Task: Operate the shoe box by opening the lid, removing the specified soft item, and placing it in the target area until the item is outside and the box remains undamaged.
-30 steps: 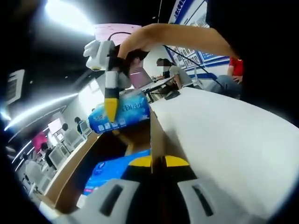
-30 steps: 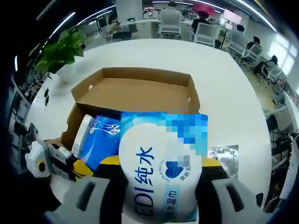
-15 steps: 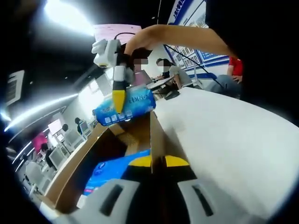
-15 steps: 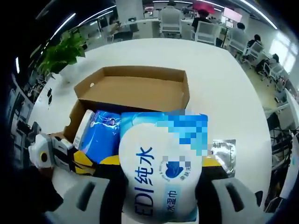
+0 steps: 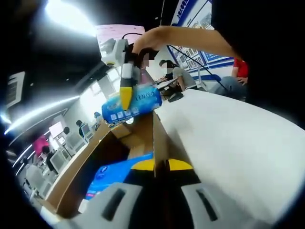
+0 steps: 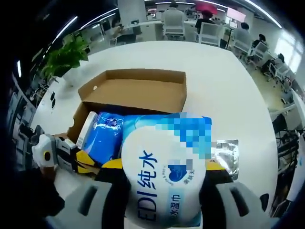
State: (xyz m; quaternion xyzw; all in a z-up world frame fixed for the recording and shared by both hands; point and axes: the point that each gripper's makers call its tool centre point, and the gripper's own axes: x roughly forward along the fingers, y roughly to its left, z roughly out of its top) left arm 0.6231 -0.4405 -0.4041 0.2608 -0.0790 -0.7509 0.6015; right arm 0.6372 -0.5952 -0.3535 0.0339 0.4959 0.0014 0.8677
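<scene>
Table: white round table (image 6: 228,76), bare surface stretching from 12 to 3 o'clock beyond the box in the right gripper view
Shoe box: brown cardboard shoe box (image 6: 138,93), lid already folded back flat at 12 o'clock, walls look intact; in the left gripper view its side wall (image 5: 159,140) runs up the middle
Left in box: a blue pack (image 6: 105,138) lies in the box bottom at 9 o'clock of the held pack
Soft item: wet-wipe pack (image 6: 164,167), blue and white, lifted clear above the open box; in the left gripper view it hangs at 11 o'clock (image 5: 133,104), long axis roughly level and crosswise to the jaws holding it
Right gripper: right gripper (image 6: 164,191) pinches the wet-wipe pack across its short side, jaws pressed into the soft wrap
Left gripper: left gripper (image 5: 161,166), yellow tips pressed together on the box wall edge, steadying the box as I judge it
Key relation: the pack sits directly over the box, so the bare table at 3 o'clock lies nearest, and the right hand alone carries it there
Risk: soft pack may sag or slip
</scene>
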